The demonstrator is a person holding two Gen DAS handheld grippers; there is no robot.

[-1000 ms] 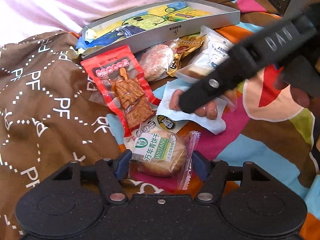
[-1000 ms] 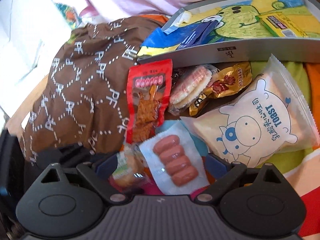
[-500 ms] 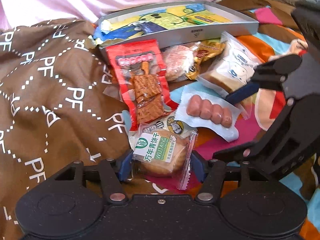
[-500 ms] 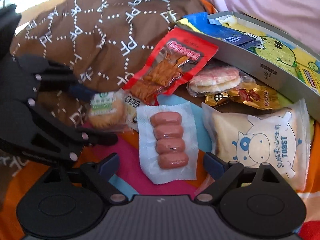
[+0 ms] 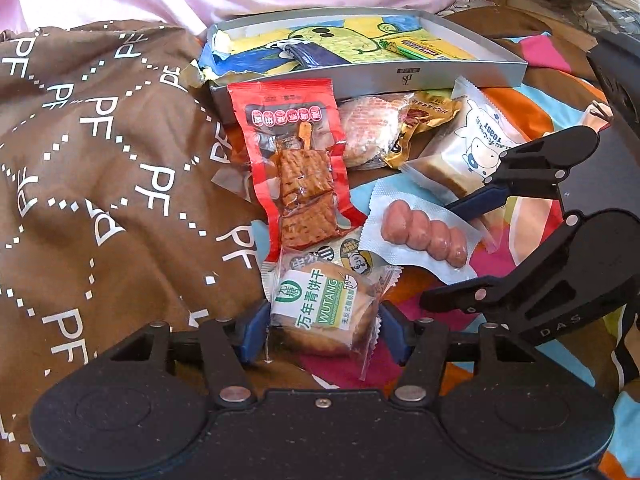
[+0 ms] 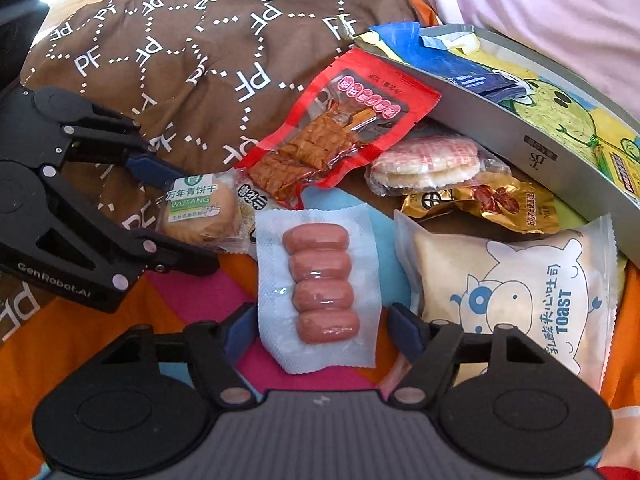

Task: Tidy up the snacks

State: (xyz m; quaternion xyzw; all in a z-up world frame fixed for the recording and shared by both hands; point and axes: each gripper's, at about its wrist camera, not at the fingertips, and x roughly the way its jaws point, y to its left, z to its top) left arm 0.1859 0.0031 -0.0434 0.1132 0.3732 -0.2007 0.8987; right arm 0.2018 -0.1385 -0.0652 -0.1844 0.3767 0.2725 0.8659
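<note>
bedding holds six loose snacks; tray (image 5: 460, 76) nearly bare. my left gripper (image 5: 322, 326) straddles the biscuit pack (image 5: 324, 308) unclenched, right gripper (image 6: 320, 330) spread around the sausage pack (image 6: 320, 284).

The left tool (image 5: 322, 330) lies low and points forward, its two blue-padded fingers (image 5: 252, 332) spread apart with a gap between them; whether the pads touch anything cannot be told. The right tool (image 6: 320, 330) is also low, its fingers (image 6: 404, 328) held wide apart and closed on nothing. In the left wrist view the right tool comes in from the right side, angled across toward the left one, the two near each other but apart.
</note>
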